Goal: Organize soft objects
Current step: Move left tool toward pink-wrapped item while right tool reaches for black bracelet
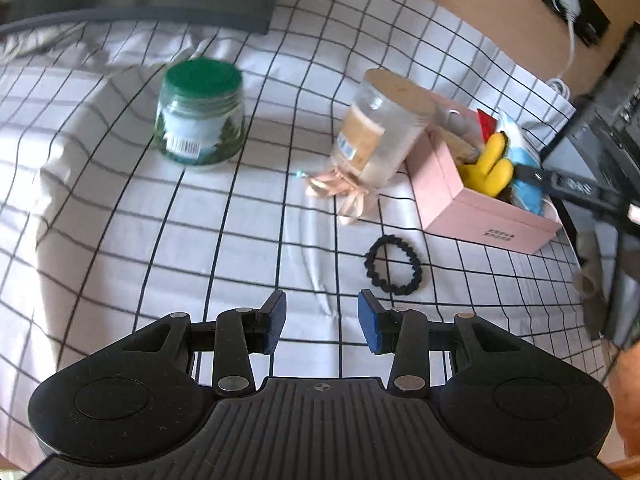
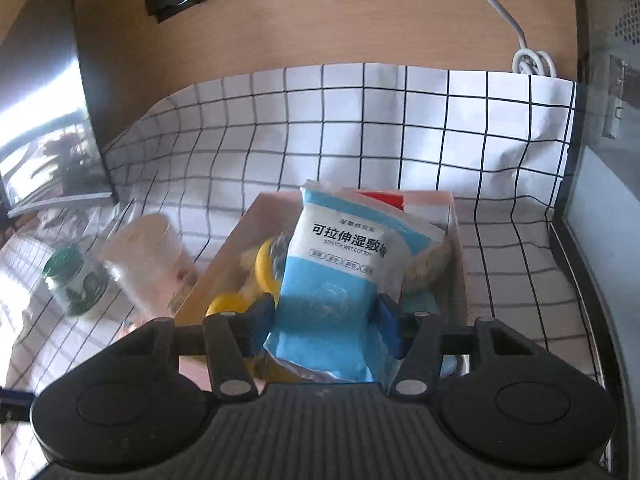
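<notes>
My left gripper [image 1: 322,314] hangs open above the checked cloth [image 1: 120,240], with nothing between its blue pads. A black hair tie [image 1: 394,265] lies just ahead of it, to the right. Beyond that stands a pink box [image 1: 486,216] holding a yellow soft toy [image 1: 490,168] and other items. My right gripper [image 2: 326,314] is over the pink box [image 2: 230,256], its pads against both sides of an upright blue-and-white cotton pad pack [image 2: 340,256]. The yellow toy [image 2: 266,272] sits to the pack's left.
A green-lidded jar [image 1: 200,116] stands at the back left. A frosted jar with a wooden lid [image 1: 384,128] leans against the box, a pink ribbon [image 1: 344,194] at its foot. A wooden wall with a white cable [image 2: 532,60] closes the back, and a dark cabinet [image 2: 600,200] the right.
</notes>
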Demonstrator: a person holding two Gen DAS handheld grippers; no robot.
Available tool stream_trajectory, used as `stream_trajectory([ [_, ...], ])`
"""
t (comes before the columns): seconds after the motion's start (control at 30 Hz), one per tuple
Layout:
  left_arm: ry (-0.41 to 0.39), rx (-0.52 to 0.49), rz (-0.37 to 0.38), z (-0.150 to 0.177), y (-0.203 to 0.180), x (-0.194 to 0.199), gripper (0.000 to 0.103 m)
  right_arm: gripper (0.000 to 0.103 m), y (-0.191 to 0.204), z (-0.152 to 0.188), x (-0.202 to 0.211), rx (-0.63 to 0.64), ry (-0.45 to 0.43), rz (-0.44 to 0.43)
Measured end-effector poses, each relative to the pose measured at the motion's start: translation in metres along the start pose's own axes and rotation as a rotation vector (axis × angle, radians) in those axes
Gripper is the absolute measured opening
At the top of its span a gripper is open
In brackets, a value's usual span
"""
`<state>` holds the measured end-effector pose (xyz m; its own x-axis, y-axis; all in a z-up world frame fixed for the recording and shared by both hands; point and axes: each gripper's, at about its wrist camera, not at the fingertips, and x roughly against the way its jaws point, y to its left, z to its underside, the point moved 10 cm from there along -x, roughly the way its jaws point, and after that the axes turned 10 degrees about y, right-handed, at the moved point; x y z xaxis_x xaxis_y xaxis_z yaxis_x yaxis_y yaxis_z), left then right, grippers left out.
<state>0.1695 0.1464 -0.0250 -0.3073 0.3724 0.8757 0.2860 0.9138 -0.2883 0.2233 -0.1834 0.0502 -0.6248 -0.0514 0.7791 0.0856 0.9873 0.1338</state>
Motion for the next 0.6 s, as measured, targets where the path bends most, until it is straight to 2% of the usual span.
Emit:
stream_trajectory([
  [0.07,-0.006,-0.004,0.006,-0.001,-0.003,-0.003,0.043,0.055,0.004,0.003,0.012,0.019,-0.009,0.002],
  [0.17,-0.027,-0.037,0.019,-0.002,-0.014,-0.005,0.043,0.055,0.007,0.000,0.032,0.036,-0.069,0.036],
  [0.33,-0.064,-0.064,-0.013,-0.015,-0.022,-0.015,0.043,0.056,0.024,0.007,0.050,0.042,-0.100,0.000],
  [0.47,-0.066,-0.127,-0.028,-0.029,-0.028,-0.028,0.043,0.057,0.048,0.034,0.048,0.125,-0.041,-0.024],
  [0.6,-0.081,-0.148,-0.030,-0.058,-0.033,-0.040,0.043,0.057,0.069,0.075,0.032,0.247,0.045,0.006],
])
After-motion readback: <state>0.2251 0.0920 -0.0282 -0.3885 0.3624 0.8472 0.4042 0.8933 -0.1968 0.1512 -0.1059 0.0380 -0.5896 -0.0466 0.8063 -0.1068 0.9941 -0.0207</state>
